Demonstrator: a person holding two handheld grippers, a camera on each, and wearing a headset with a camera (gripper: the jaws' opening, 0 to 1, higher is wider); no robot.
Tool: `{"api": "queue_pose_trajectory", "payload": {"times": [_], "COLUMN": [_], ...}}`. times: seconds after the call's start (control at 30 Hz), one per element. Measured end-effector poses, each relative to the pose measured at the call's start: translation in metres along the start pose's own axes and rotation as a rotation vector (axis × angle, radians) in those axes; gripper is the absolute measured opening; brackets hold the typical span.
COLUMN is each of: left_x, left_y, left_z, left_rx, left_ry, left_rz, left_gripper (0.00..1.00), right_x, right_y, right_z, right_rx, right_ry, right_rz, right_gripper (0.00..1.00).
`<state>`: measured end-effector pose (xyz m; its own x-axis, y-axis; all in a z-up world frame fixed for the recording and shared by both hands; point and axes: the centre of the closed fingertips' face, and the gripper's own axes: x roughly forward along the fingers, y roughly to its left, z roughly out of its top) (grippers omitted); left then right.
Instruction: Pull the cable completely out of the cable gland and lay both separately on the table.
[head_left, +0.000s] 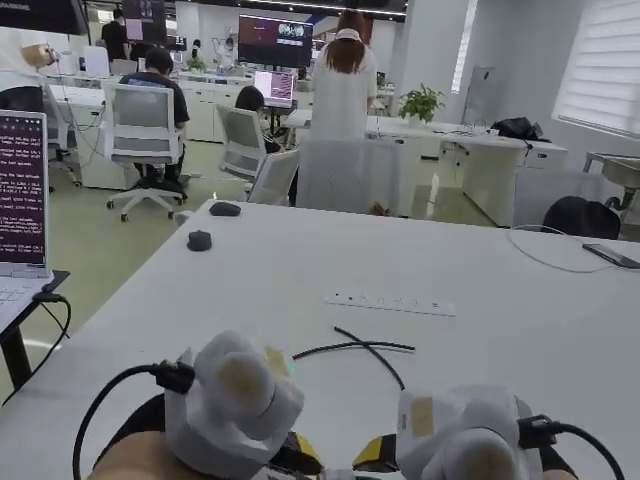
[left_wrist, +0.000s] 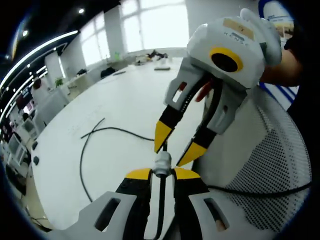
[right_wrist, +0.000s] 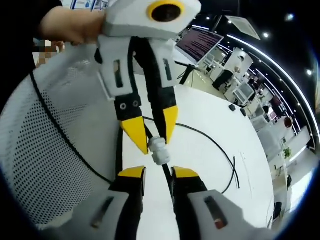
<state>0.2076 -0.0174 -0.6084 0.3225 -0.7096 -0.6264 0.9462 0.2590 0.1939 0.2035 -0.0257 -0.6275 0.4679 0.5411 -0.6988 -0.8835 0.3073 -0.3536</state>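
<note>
Holds both tools low and close to the body, nose to nose over the near edge of the bench (head_left: 480, 270), with the white cable gland (left_wrist: 162, 164) between them, up off the bench.

With the left tool (right_wrist: 153, 133): clamps the gland at the very tips, jaws closed against its two sides. Wraps a hand (right_wrist: 75, 25) round the white housing, well behind the gland.

With the right tool (left_wrist: 177, 144): faces the gland from the opposite side, tilted, yellow tips spread apart just beside it. Straddles the black cable (left_wrist: 107, 131) there without pinching it.

Has the cable threaded through the gland: on one side of the gland, a short run back between the left jaws; on the other, a run between the right tips, then out across the bench in long loose curves well away from the gland.

From the head view, looks down on the white backs of the two tools, a dark lead (head_left: 170, 376) trailing from each. Farther from the gland than the loose cable: a white power strip (head_left: 390, 303), then two dark computer mice (head_left: 200, 240). Close beside the gland in both gripper views: a white perforated mesh surface (right_wrist: 45, 150).
</note>
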Motion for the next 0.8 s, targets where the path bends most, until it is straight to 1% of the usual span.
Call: {"api": "queue_pose_trajectory", "payload": {"times": [0.03, 0.07, 0.1, 0.13, 0.17, 0.2, 0.23, 0.27, 0.3, 0.33, 0.37, 0.4, 0.43, 0.5, 0.57, 0.63, 0.67, 0.7, 0.73, 0.77, 0.8], "left_x": [0.001, 0.003, 0.004, 0.005, 0.006, 0.007, 0.008, 0.009, 0.01, 0.01, 0.011, 0.011, 0.01, 0.008, 0.007, 0.006, 0.006, 0.006, 0.005, 0.005, 0.005], "left_y": [-0.001, -0.004, -0.003, -0.002, -0.001, 0.001, 0.003, 0.004, 0.005, 0.005, 0.004, 0.004, 0.006, 0.008, 0.013, 0.018, 0.02, 0.02, 0.021, 0.021, 0.021], "left_z": [0.001, 0.002, 0.001, 0.0, -0.001, -0.001, -0.001, -0.002, -0.003, -0.004, -0.007, -0.009, -0.01, -0.012, -0.013, -0.019, -0.022, -0.023, -0.023, -0.023, -0.022], "left_rx": [-0.023, 0.0, 0.012, 0.042, 0.063, 0.062, 0.068, 0.057, 0.034, 0.032, 0.03, 0.043, 0.04, 0.025, 0.015, 0.014, 0.012, 0.01, 0.01, 0.013, 0.017], "left_ry": [-0.016, -0.037, -0.037, -0.024, -0.012, -0.014, -0.015, -0.013, -0.024, -0.02, -0.007, 0.001, 0.009, 0.007, 0.012, 0.033, 0.043, 0.045, 0.047, 0.048, 0.047], "left_rz": [0.002, -0.002, 0.009, 0.017, 0.027, 0.037, 0.041, 0.035, 0.042, 0.041, 0.042, 0.05, 0.055, 0.066, 0.086, 0.107, 0.113, 0.114, 0.119, 0.122, 0.12], "left_gripper": [0.17, 0.17, 0.17, 0.17, 0.17, 0.17, 0.17, 0.16, 0.16, 0.16, 0.16, 0.16, 0.16, 0.16, 0.16, 0.16, 0.16, 0.16, 0.16, 0.16, 0.16], "right_x": [0.001, 0.001, 0.001, 0.001, 0.001, 0.002, 0.003, 0.003, 0.003, 0.002, 0.003, 0.003, 0.002, -0.002, -0.004, -0.004, -0.005, -0.005, -0.005, -0.005, -0.004], "right_y": [-0.003, -0.006, -0.007, -0.01, -0.015, -0.015, -0.015, -0.015, -0.016, -0.016, -0.017, -0.018, -0.02, -0.027, -0.032, -0.036, -0.037, -0.038, -0.039, -0.038, -0.038], "right_z": [0.001, 0.003, 0.002, 0.0, 0.0, -0.001, -0.003, -0.004, -0.005, -0.007, -0.012, -0.015, -0.018, -0.022, -0.027, -0.034, -0.041, -0.043, -0.053, -0.059, -0.062], "right_rx": [0.006, 0.004, 0.007, 0.0, -0.024, -0.045, -0.045, -0.05, -0.036, -0.016, 0.011, 0.011, 0.012, 0.059, 0.081, 0.11, 0.13, 0.138, 0.152, 0.15, 0.141], "right_ry": [-0.009, -0.031, -0.029, -0.017, -0.011, -0.005, 0.003, 0.005, 0.002, -0.004, 0.015, 0.028, 0.038, 0.038, 0.051, 0.074, 0.105, 0.117, 0.163, 0.192, 0.202], "right_rz": [-0.024, -0.047, -0.055, -0.067, -0.093, -0.089, -0.092, -0.095, -0.098, -0.1, -0.1, -0.106, -0.116, -0.145, -0.162, -0.178, -0.188, -0.192, -0.201, -0.196, -0.191], "right_gripper": [0.22, 0.21, 0.19, 0.18, 0.15, 0.13, 0.08, 0.05, 0.05, 0.05, 0.05, 0.04, 0.04, 0.05, 0.05, 0.04, 0.04, 0.05, 0.04, 0.04, 0.04]}}
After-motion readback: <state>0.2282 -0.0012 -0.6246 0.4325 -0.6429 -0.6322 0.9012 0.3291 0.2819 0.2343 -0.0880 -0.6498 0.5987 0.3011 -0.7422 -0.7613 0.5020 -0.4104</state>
